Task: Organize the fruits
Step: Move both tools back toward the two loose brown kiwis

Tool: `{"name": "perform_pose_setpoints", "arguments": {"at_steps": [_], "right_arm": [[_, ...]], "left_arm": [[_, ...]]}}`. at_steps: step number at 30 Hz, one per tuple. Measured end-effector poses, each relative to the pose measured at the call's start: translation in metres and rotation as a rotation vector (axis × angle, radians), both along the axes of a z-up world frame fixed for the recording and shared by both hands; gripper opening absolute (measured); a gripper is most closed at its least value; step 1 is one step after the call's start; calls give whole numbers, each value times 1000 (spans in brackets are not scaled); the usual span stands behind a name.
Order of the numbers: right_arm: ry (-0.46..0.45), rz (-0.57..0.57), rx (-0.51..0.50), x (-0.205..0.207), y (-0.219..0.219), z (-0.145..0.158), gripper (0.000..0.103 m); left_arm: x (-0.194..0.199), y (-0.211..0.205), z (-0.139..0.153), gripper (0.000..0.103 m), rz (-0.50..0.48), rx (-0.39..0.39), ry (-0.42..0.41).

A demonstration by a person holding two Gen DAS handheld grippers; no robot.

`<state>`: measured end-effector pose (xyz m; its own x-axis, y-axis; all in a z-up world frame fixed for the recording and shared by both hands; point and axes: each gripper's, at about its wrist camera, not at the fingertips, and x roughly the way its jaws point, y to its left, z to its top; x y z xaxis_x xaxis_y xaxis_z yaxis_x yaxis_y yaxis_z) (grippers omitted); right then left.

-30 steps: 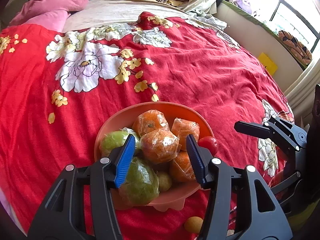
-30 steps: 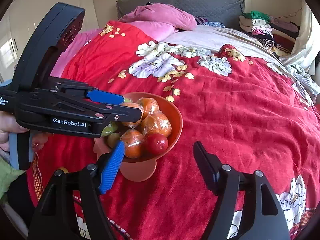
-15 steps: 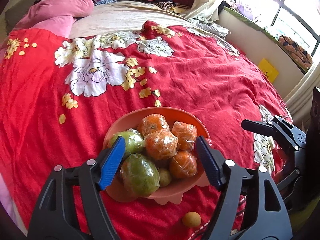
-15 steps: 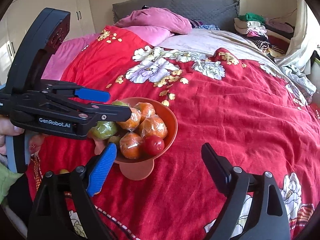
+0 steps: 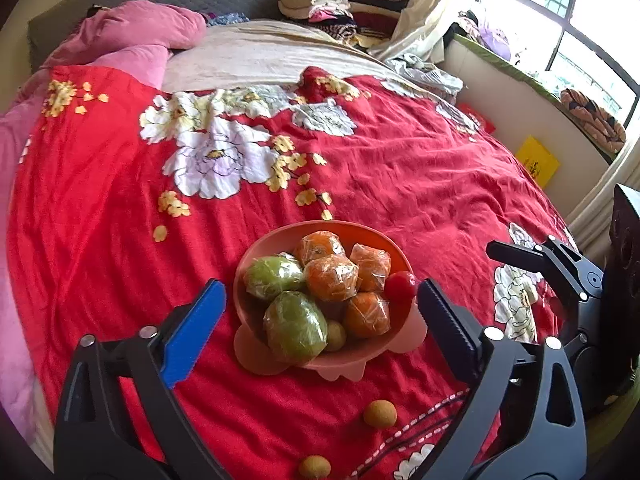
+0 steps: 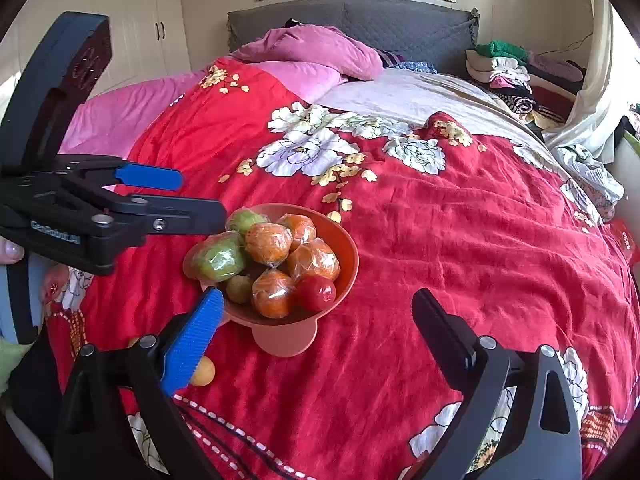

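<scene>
Fruit sits piled in a salmon-coloured footed bowl (image 5: 276, 240) on the bed. In the left wrist view, the left gripper (image 5: 320, 308) hangs above the near side of the bowl; its jaws have just been opening and now stand wide, straddling the bowl with no contact and nothing between the pads. Count in the bowl: four wrapped oranges (image 5: 331, 277), two wrapped green fruits (image 5: 295, 327), one red tomato (image 5: 400, 285), one small yellow-green fruit (image 5: 335, 335). Two small yellow fruits (image 5: 380, 413) lie loose on the cover, near the camera. The right gripper (image 5: 536, 258) shows at the right edge.

In the right wrist view, the right gripper (image 6: 316, 312) is near the bowl (image 6: 344, 248), which lies toward its blue left finger (image 6: 192, 344). Its jaws have just been opening and stand wide, empty. The left gripper (image 6: 200, 196) reaches in from the left, level with the bowl rim. One loose yellow fruit (image 6: 203, 374) lies behind the blue finger.

Surface: a red flowered bedcover (image 6: 440, 240). Room: pink pillows (image 6: 316, 50), grey headboard (image 6: 400, 20), folded clothes (image 6: 508, 72), white wardrobe (image 6: 132, 20).
</scene>
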<state>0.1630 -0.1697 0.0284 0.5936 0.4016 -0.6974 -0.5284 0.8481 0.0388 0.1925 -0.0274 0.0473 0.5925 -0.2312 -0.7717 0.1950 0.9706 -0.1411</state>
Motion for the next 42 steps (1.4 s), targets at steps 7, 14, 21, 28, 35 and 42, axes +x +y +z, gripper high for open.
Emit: {"name": "perform_pose_setpoints", "arguments": {"at_steps": [7,14,21,28,35,42], "right_arm": [[-15,5,4,-8,1,8,96],[-29,18,12,-17,4,15,97],[-34,35,12,-27,9,18,97],[-34,52,3,-36,15,18,98],[-30,64,-12,-43,21,15,98],[-23,81,-27,-49,28,12,98]], "left_arm": [[-15,7,9,93,29,3,-24],[-31,11,15,93,46,12,-44],[-47,16,13,93,58,25,-44],[-62,23,5,93,79,21,-28],[-76,30,-5,93,90,25,-10],[-87,34,-13,93,97,28,6]]}}
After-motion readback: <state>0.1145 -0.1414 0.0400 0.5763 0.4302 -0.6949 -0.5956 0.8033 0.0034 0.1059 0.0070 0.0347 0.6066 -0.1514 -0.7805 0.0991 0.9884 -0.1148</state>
